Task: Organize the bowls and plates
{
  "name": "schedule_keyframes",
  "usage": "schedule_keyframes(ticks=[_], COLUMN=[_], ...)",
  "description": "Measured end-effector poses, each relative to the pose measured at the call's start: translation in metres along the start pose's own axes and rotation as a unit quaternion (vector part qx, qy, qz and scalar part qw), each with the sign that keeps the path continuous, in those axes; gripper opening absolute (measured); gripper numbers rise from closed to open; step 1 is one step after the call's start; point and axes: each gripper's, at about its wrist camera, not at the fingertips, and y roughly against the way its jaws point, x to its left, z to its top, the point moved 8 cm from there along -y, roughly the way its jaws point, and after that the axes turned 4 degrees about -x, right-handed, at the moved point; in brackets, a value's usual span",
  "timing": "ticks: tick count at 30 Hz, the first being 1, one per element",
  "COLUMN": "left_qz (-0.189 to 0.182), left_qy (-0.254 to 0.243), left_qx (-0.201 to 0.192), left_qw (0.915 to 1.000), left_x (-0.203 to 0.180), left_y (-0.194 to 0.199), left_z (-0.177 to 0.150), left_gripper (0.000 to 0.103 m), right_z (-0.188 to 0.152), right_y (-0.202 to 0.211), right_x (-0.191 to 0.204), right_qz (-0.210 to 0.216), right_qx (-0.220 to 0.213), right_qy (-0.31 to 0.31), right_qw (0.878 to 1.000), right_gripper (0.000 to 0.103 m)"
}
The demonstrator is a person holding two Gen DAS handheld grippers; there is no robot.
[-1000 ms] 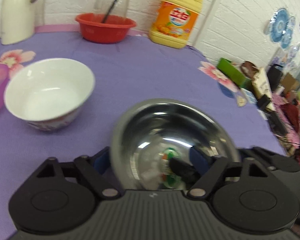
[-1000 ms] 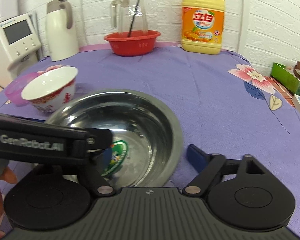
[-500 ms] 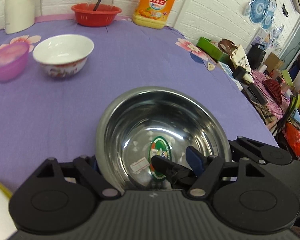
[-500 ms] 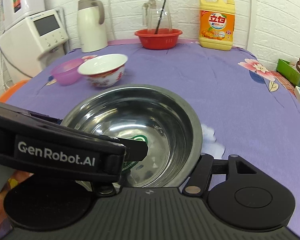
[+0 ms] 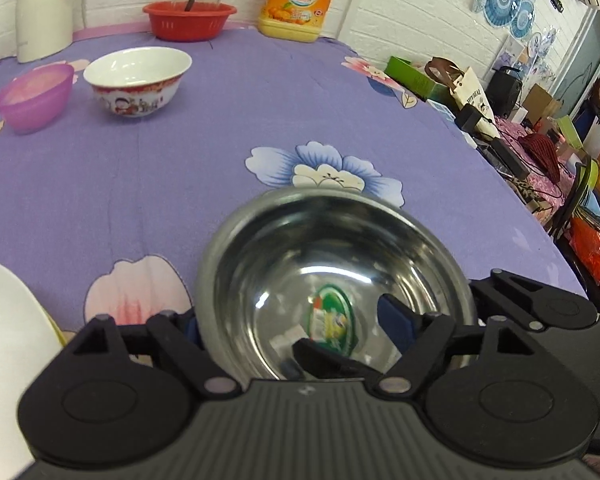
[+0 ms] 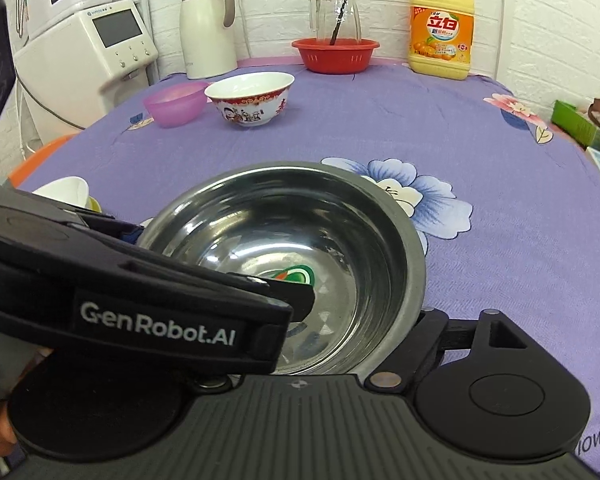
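I have both grippers, left [image 5: 292, 322] and right [image 6: 340, 320], clenched on the shiny steel bowl [image 5: 336, 280]; the white patterned ceramic bowl [image 6: 250, 98] and translucent pink plastic bowl [image 6: 174, 102] remain unstacked.

"GenRobot.AI" on left gripper [image 6: 300, 300], "立白" on detergent jug [image 6: 441, 28]

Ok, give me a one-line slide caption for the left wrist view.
Left gripper clamps the near rim of a steel bowl over a purple floral tablecloth, with a white patterned bowl and pink bowl behind.
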Motion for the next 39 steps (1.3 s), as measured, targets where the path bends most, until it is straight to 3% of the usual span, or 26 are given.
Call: schedule_keyframes(ticks=[8,14,16,26,34,39], left_qz=[0.012,0.018,0.028,0.051,0.053,0.065], left_qy=[-0.005,0.003,0.009,0.031,0.137,0.231], left_qx=[-0.053,-0.067,-0.074,-0.091,-0.091,-0.099], left_qw=[0.9985,0.9976,0.9968,0.9941,0.985,0.9657], left_x=[0.004,0.012,0.018,0.049,0.112,0.154], left_y=[0.031,0.041,0.044,0.047,0.026,0.001], left_z=[0.028,0.04,0.043,0.064,0.102,0.129], left_gripper=[0.085,0.085,0.098,0.098,0.098,0.098], right_z=[0.021,0.033,0.036,0.059,0.114,0.153], right_y=[0.029,0.037,0.037,0.026,-0.029,-0.08], right_x=[-0.02,-0.023,-0.022,-0.022,-0.036,-0.031], right_qz=[-0.048,-0.048,-0.047,-0.041,-0.016,0.0], right_qx=[-0.051,-0.071,-0.074,-0.079,-0.051,-0.028], right_qy=[0.008,0.011,0.016,0.048,0.076,0.086], right_qw=[0.998,0.996,0.996,0.995,0.996,0.996], right_gripper=[0.103,0.103,0.103,0.103,0.103,0.103])
